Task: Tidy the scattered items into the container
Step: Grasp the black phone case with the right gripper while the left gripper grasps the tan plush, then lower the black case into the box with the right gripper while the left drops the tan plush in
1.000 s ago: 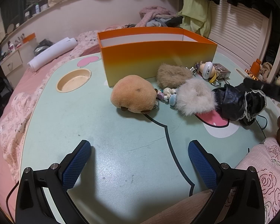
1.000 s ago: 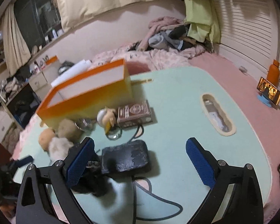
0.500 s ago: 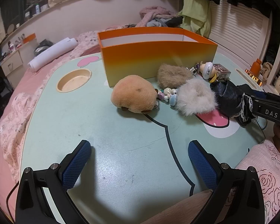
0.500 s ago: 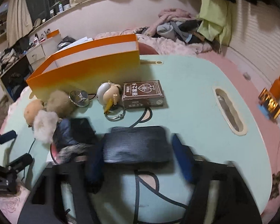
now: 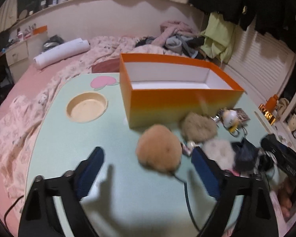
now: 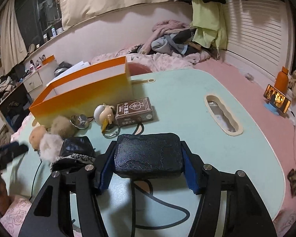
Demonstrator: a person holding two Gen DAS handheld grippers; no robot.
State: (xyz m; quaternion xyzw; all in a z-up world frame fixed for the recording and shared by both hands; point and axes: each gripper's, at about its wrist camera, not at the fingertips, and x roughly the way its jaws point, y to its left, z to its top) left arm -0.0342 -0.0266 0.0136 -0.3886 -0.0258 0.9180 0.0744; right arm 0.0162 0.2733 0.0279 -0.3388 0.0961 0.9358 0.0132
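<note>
the right gripper (image 6: 148,165) is seen clamped on a dark blue textured rectangular case (image 6: 149,155), its blue pads pressed against the two short ends; the jaws have just been closing onto it. the case is held low over the pale green cartoon-printed table (image 6: 187,102). ahead of this claw and to its left, a brown box of playing cards (image 6: 134,111) is laid flat, with a small white and yellow duck-like keyring figure (image 6: 103,114) just beside it. further ahead and left, the orange open-topped cardboard box (image 6: 84,96) is stood on the table.

the left gripper (image 5: 148,169) is held wide apart with nothing gripped; its jaws have just been closing a little. a tan fluffy ball (image 5: 158,148) is placed just ahead, between the finger lines but untouched. a grey-brown fluffy ball (image 5: 199,127) is found beyond it to the right, and a white fluffy ball (image 5: 217,150) beside the right finger. the view is blurred
</note>
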